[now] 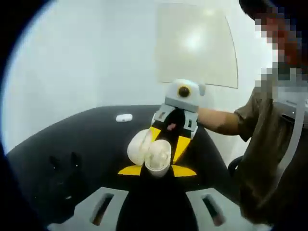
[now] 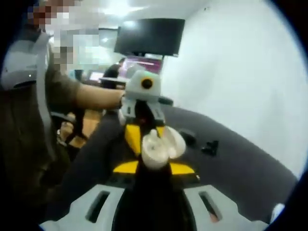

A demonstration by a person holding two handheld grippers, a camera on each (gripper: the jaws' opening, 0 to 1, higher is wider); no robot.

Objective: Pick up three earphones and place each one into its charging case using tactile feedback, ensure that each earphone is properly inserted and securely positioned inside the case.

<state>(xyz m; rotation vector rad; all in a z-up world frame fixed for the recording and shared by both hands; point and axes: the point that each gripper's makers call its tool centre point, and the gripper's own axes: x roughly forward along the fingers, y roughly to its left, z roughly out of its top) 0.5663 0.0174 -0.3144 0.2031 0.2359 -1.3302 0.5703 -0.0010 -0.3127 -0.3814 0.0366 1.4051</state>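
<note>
The open white charging case is held in mid-air above the black bench. It should be kept steady and level while an earphone is seated, and pressure felt for. The right claw is closed on it. The left claw appears closed around it too.

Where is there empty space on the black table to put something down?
The table is bare between the small white case and the dark bits. There is more bare room past the black pieces, toward the table's edge. The middle is crowded around the open case.
</note>
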